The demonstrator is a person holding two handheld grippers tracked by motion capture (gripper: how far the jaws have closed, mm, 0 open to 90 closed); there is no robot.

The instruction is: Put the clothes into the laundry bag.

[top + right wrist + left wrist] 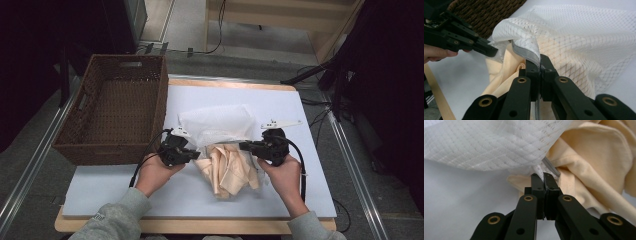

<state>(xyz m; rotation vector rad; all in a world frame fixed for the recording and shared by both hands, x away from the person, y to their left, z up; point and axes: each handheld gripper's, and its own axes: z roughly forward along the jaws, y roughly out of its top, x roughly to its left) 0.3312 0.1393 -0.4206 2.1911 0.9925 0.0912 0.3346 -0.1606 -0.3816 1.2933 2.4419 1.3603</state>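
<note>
A white mesh bag [217, 122] lies mid-table with a crumpled cream cloth [227, 167] spilling from its near opening. My left gripper [196, 154] is shut on the bag's opening edge at the left; the left gripper view has its jaws pinching the mesh bag [499, 142] just above the cream cloth [596, 167]. My right gripper [243, 146] is shut on the opening's grey zip edge at the right. In the right gripper view its jaws clamp that hem of the mesh bag [579, 47], the cream cloth [504, 75] lies below, and the left gripper [492, 51] holds the far side.
A brown wicker basket [80, 145] stands empty at the table's left. The white table sheet [165, 200] has free room in front of and behind the bag. Cables trail from both grippers.
</note>
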